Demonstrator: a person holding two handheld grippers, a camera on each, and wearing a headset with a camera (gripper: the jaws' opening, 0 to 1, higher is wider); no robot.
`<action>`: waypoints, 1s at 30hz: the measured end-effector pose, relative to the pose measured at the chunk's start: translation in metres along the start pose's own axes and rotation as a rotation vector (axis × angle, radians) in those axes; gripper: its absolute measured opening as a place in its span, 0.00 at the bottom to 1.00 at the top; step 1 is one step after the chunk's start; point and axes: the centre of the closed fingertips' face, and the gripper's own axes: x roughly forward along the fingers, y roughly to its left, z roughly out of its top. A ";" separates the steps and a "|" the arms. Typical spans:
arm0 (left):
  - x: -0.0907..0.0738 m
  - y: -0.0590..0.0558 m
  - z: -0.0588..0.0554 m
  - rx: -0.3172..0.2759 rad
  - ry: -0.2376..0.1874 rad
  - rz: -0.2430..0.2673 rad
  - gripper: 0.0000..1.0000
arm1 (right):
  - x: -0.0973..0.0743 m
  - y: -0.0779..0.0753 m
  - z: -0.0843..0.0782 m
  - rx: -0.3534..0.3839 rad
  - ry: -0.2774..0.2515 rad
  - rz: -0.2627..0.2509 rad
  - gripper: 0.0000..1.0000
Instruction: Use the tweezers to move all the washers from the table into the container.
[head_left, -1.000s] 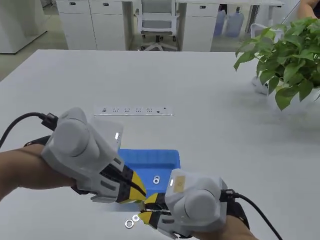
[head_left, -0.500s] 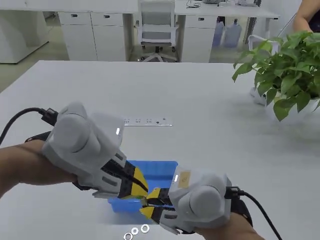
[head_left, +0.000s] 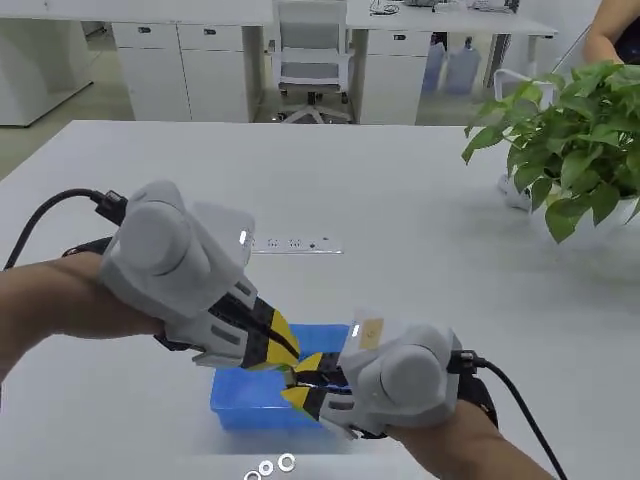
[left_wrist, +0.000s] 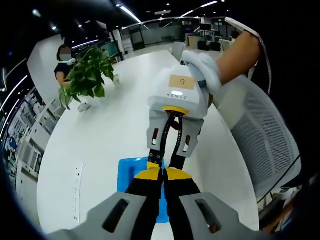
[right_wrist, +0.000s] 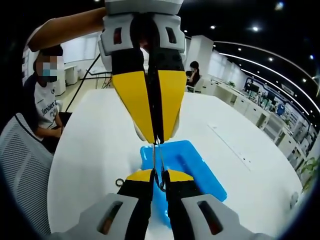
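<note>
A blue container (head_left: 240, 405) sits on the white table near the front edge, also seen as the container (right_wrist: 190, 160) and container (left_wrist: 126, 172). Three small washers (head_left: 266, 468) lie on the table just in front of it, and one washer (right_wrist: 120, 182) shows beside its wall. My left gripper (head_left: 290, 358) and right gripper (head_left: 292, 392) meet tip to tip above the container. Thin dark tweezers (right_wrist: 159, 167) run between the right gripper (right_wrist: 159, 175) and the left gripper (right_wrist: 157, 139), both shut on them. The left gripper (left_wrist: 163, 171) faces the right gripper (left_wrist: 165, 160). The container's inside is hidden in the head view.
A white power strip (head_left: 295, 244) lies flat in the table beyond the container. A potted plant (head_left: 570, 130) stands at the far right. An office chair (head_left: 315, 60) and cabinets are behind the table. A seated person (right_wrist: 45, 110) is at the near edge.
Both grippers have moved with the tweezers from the washers on the table to above the blue container. The head camera has tilted, shifting the scene.
</note>
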 end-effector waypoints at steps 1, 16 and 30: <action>0.001 0.001 -0.001 0.000 0.001 -0.001 0.05 | 0.001 -0.001 0.000 0.000 0.000 -0.001 0.11; 0.015 0.020 -0.017 -0.022 0.006 -0.023 0.05 | 0.020 -0.016 -0.015 0.056 0.020 0.018 0.11; 0.024 0.034 -0.038 -0.049 0.019 -0.047 0.05 | 0.039 -0.024 -0.027 0.110 0.039 0.039 0.11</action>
